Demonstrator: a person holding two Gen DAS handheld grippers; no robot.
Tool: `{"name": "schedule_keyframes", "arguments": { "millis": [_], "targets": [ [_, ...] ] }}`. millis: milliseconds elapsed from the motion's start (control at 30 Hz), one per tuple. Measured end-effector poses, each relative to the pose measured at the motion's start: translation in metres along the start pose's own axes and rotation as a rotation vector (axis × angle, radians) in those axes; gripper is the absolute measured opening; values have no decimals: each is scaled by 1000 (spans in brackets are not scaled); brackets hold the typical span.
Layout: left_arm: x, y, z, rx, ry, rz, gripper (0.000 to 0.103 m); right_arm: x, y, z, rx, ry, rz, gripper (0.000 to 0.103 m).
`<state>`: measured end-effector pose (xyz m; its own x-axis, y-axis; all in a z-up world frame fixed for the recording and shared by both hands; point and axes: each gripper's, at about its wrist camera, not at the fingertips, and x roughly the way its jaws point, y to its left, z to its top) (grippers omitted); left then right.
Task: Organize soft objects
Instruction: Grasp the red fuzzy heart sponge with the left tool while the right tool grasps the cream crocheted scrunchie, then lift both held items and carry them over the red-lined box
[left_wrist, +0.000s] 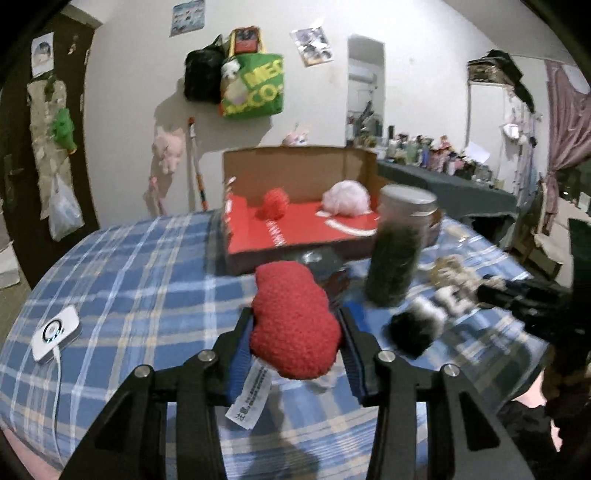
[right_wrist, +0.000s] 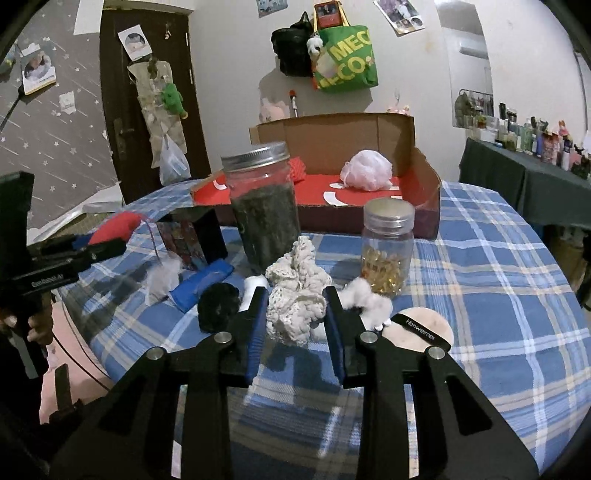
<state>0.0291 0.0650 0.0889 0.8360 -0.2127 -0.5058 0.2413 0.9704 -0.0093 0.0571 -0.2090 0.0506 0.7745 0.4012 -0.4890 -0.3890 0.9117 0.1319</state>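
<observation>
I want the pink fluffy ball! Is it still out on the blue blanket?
No, the pink fluffy ball sits inside the cardboard box.

green tote bag (right_wrist: 347, 59) on the wall: large yellow letters "MEC" over "CO", the rest cut off
black band (right_wrist: 421, 329) across the round pad near the table's front edge: "Hanwerner"
white tag (left_wrist: 251, 397) hanging from the red knitted toy (left_wrist: 293, 325): small printed characters, too blurred to read

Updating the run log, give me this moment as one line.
left tongs: shut on red plush | right tongs: shut on cream crochet piece | cardboard box: red ball, pink pouf inside
</observation>
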Motion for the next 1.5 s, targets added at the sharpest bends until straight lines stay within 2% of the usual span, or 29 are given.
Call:
{"name": "schedule_keyframes", "arguments": {
  "millis": [100,200,467,567,967,1233,1500],
  "targets": [
    [-3,-14,8,19,-25,-53,46,-4,1,2,-5,-11,-4,28],
    [1,-28,11,12,-27,-151,46,-8,1,3,2,-23,7,28],
    [49,-62,-4,2,76,-248,46,0,0,-1,25,-13,31,28],
    [63,-66,-10,-4,105,-253,46,8,0,-5,36,4,41,28],
    [66,-61,-9,-18,101,-247,46,18,-3,-8,59,23,47,28],
    [52,-38,-12,-54,89,-233,46,8,-11,-6,93,4,49,28],
    [38,-9,-16,-96,96,-188,46,0,-24,-6,124,8,42,28]
  ]
}}
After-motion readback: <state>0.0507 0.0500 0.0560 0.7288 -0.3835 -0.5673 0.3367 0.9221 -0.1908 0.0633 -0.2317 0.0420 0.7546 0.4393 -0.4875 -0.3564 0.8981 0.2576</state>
